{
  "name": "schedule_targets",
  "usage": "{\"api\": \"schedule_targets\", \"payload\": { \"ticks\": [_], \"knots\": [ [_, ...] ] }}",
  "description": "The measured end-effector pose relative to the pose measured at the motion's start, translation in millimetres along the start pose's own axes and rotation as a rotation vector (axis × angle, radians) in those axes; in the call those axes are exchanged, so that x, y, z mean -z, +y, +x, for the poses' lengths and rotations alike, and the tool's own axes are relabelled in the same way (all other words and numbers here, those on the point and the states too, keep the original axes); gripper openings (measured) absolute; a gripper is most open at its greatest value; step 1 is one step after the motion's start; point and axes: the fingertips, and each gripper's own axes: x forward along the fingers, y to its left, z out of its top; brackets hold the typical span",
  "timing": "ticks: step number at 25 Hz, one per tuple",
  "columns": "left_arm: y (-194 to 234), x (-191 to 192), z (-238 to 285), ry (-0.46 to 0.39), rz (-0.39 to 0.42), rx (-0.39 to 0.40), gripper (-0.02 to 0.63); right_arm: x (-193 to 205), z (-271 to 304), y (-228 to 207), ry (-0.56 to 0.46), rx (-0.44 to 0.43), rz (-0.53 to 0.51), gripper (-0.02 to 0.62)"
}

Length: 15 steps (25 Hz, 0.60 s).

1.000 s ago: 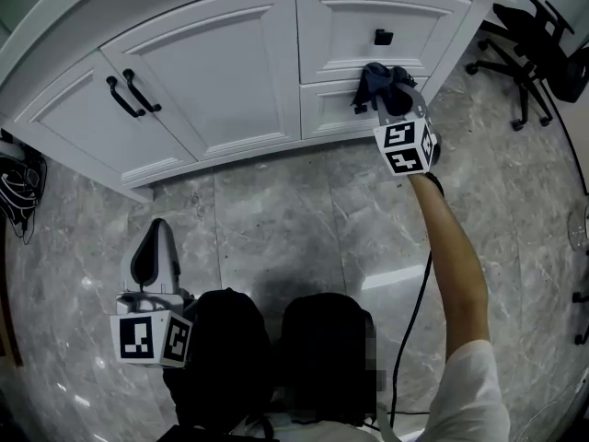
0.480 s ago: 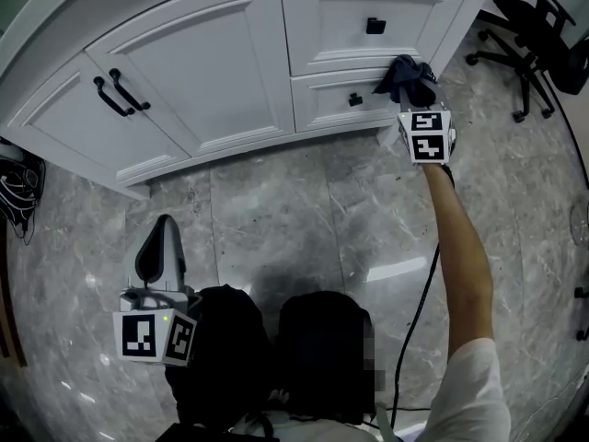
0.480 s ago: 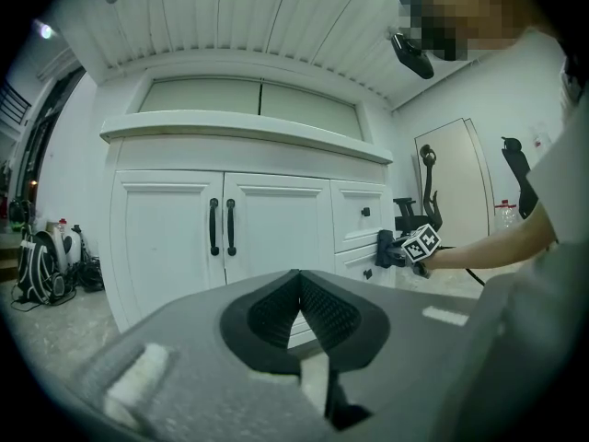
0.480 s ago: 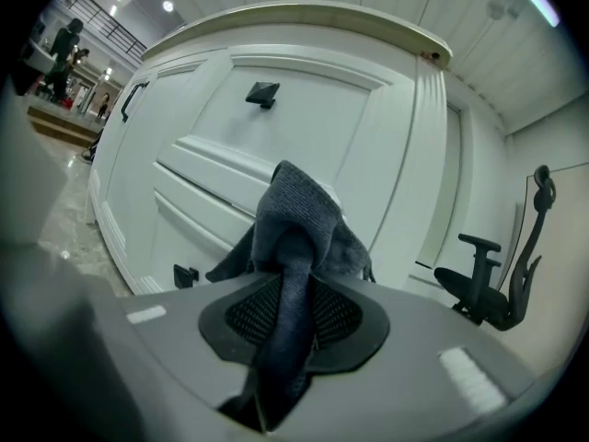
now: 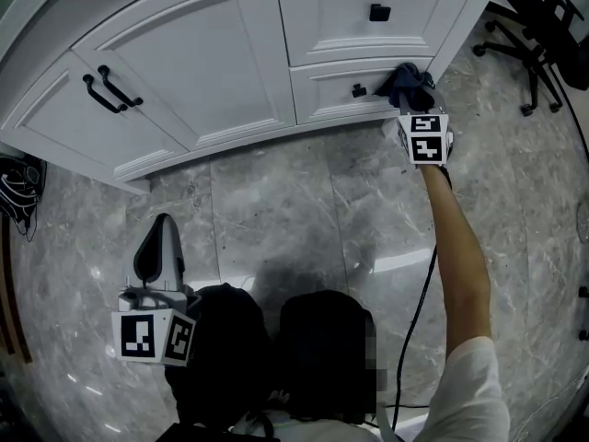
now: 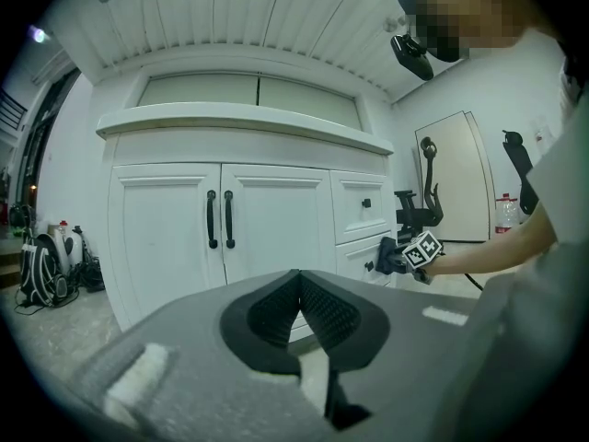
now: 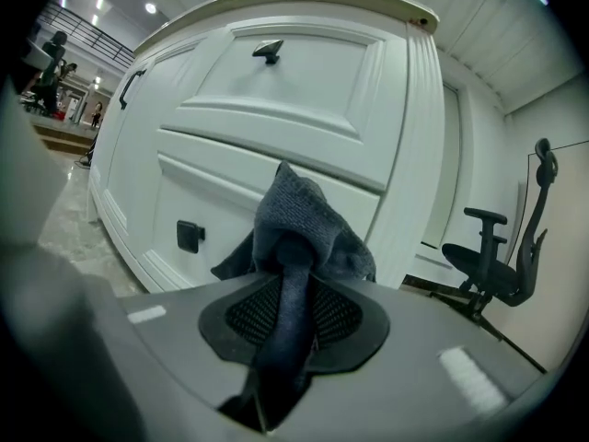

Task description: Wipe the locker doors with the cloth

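**Cloth pressed at the right end of the lower drawer**

The right gripper reaches out to 1 o'clock in the head view, arm stretched forward. Its fingers are clamped on a dark blue-grey cloth, a strip of which runs down between the pads while the rest bunches above the tips. The bunched cloth rests against the white lower drawer at its right end, by the cabinet's corner post. The drawer's black square knob shows just to the cloth's left. A second ago the cloth sat nearer the middle of that drawer, over the knob. It has since slid right, and over the last half second it has barely shifted.

The left gripper hangs low at 7 o'clock above the grey marble floor, where it was before. Its fingers are closed together with nothing between them. The double doors with their black bar handles lie at 11 o'clock, well apart from the cloth. An office chair stands at 2 o'clock.
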Motion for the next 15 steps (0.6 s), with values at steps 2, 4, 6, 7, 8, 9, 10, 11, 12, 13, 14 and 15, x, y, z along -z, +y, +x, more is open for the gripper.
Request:
{"api": "schedule_targets", "payload": {
  "ticks": [2,4,6,7,8,9,10,11,12,13,14,15],
  "knots": [
    [1.3,2.6,2.0,0.008,0.001,-0.003,0.002,5.2,1.8,7.4,0.013,-0.012,-0.005,0.081],
    [3.3,5.2,4.4,0.017,0.001,-0.007,0.002,13.0,5.1,13.3,0.025,-0.019,-0.011,0.081],
    [5.8,7.3,6.5,0.021,0.003,-0.012,0.002,22.7,9.8,19.3,0.038,-0.025,-0.015,0.081],
    [6.4,8.5,7.4,0.023,0.003,-0.013,0.002,28.0,11.8,22.2,0.045,-0.028,-0.017,0.081],
    [6.5,9.8,8.4,0.026,0.003,-0.013,0.002,33.6,13.2,24.5,0.054,-0.030,-0.020,0.081],
    [6.3,11.1,9.6,0.029,0.004,-0.012,0.002,39.1,14.5,26.6,0.064,-0.032,-0.025,0.081],
    [6.4,12.1,10.7,0.031,0.003,-0.011,0.002,43.8,15.8,29.1,0.071,-0.034,-0.028,0.081],
    [6.8,13.2,11.9,0.033,0.002,-0.011,0.002,47.4,17.2,32.6,0.076,-0.037,-0.030,0.081],
    [7.4,14.2,13.0,0.036,0.002,-0.012,0.002,49.6,18.6,37.4,0.079,-0.042,-0.030,0.081],
    [7.8,15.4,14.0,0.038,0.001,-0.012,0.002,50.9,19.7,43.6,0.078,-0.049,-0.031,0.081],
    [8.0,16.5,14.9,0.041,-0.001,-0.011,0.002,50.9,20.5,51.0,0.076,-0.057,-0.031,0.081],
    [8.2,17.7,15.7,0.044,-0.002,-0.010,0.002,49.8,21.0,59.2,0.072,-0.066,-0.033,0.081]
  ]
}}
